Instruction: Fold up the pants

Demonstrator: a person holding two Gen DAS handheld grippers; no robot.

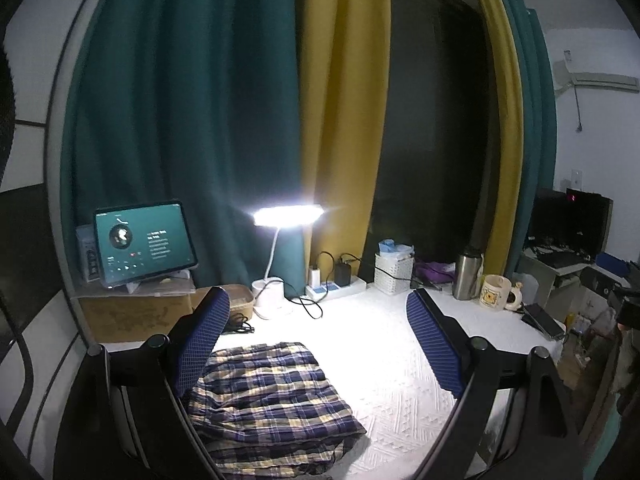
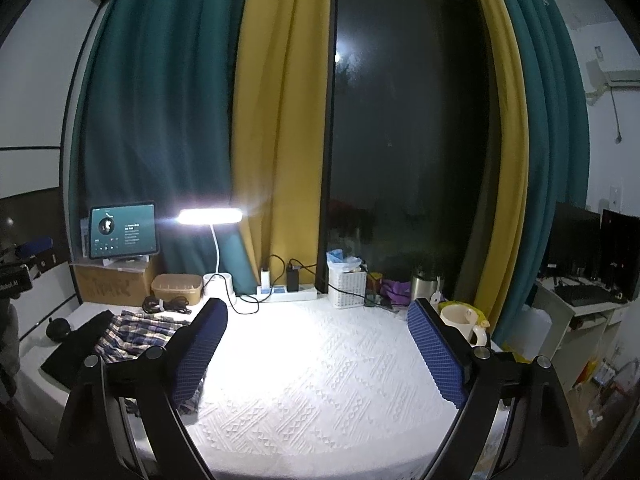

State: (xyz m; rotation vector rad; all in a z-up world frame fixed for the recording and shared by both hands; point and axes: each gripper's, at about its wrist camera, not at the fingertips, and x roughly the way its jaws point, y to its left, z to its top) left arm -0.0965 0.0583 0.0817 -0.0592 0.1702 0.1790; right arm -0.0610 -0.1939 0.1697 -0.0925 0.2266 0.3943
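Plaid pants point(image 1: 268, 400): I see them folded into a thick blue-and-cream bundle, lying on the white textured tablecloth point(image 1: 400, 380).
White basket point(image 1: 393, 274): holds blue crumpled plastic; a black cable crosses its front.
Left gripper point(image 1: 318, 344): I hold it above the bundle, jaws wide apart, empty.
Right gripper point(image 2: 318, 354): over bare cloth, jaws spread, nothing between.
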